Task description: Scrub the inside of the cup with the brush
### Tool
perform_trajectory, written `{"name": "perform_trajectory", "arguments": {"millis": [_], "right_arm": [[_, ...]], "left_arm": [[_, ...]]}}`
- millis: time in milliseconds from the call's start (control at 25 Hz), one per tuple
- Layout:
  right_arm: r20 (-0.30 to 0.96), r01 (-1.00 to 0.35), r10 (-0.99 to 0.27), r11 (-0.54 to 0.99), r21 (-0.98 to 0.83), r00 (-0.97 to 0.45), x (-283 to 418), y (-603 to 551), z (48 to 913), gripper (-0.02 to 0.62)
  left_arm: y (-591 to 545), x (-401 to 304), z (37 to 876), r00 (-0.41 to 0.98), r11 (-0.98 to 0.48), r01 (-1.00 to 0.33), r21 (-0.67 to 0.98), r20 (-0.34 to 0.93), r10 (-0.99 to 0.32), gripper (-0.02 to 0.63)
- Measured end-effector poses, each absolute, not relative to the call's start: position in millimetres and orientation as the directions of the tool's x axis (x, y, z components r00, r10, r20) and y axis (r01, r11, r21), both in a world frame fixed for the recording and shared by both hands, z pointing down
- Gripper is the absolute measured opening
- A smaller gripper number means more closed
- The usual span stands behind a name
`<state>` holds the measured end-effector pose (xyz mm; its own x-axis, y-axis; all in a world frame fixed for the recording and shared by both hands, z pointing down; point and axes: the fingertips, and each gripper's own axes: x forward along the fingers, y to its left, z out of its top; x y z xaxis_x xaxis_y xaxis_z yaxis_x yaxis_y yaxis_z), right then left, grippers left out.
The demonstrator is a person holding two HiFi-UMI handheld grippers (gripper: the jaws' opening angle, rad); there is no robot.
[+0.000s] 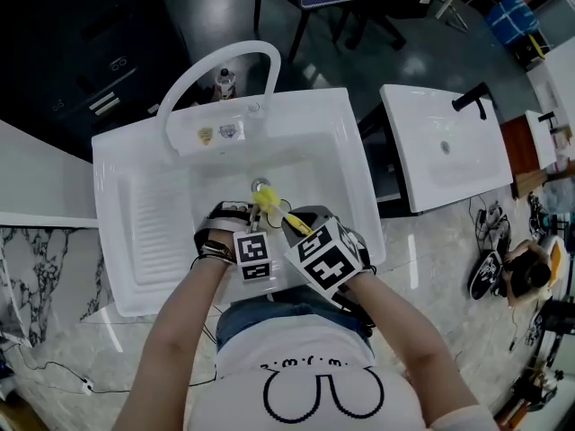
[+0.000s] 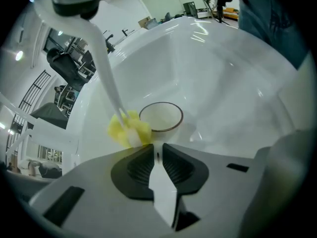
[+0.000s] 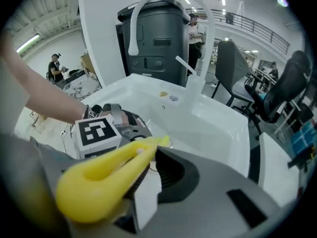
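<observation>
Our left gripper [image 2: 157, 150] pinches the cup [image 2: 161, 118] in the sink's [image 1: 332, 151] middle; the right gripper [image 3: 148, 155] clamps the brush [image 3: 99, 175]. Its sponge [image 2: 130, 130] sits just outside the rim, so we should lift, centre, then plunge and twist.

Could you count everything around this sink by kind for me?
grippers: 2, left gripper and right gripper
cup: 1
brush: 1
sinks: 2, near sink and side sink
total: 6
</observation>
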<state>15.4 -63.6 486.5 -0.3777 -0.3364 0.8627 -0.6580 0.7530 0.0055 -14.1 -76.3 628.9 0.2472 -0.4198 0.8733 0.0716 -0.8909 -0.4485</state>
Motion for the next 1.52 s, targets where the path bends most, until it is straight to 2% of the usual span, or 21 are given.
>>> {"name": "perform_trajectory", "arguments": {"millis": [400, 560, 720, 1000, 1320, 1520], "right_arm": [[0.886, -0.602, -0.214, 0.794, -0.087, -0.411, -3, -91, 537, 0.043], [0.897, -0.64, -0.18, 0.756, -0.136, -0.404, 2, -105, 548, 0.04], [0.885, -0.718, -0.179, 0.662, -0.216, -0.431, 24, -117, 548, 0.038], [0.841, -0.814, -0.168, 0.406, -0.416, -0.514, 62, -121, 560, 0.038], [0.805, -0.822, -0.206, 0.273, -0.499, -0.557, 84, -112, 560, 0.039], [0.796, -0.831, -0.242, 0.208, -0.516, -0.555, 99, -107, 552, 0.039]], "left_arm": [[-75, -11, 628, 0.25, -0.866, 0.15, -0.478, 0.865, -0.434, 0.066], [-70, -13, 629, 0.243, -0.851, 0.196, -0.487, 0.865, -0.439, 0.066], [-63, -14, 630, 0.24, -0.832, 0.237, -0.501, 0.86, -0.45, 0.066], [-54, -26, 637, 0.22, -0.816, 0.292, -0.499, 0.865, -0.45, 0.066], [-47, -43, 650, 0.17, -0.9, 0.159, -0.406, 0.909, -0.381, 0.067], [-48, -47, 652, 0.162, -0.952, -0.005, -0.306, 0.939, -0.303, 0.067]]}}
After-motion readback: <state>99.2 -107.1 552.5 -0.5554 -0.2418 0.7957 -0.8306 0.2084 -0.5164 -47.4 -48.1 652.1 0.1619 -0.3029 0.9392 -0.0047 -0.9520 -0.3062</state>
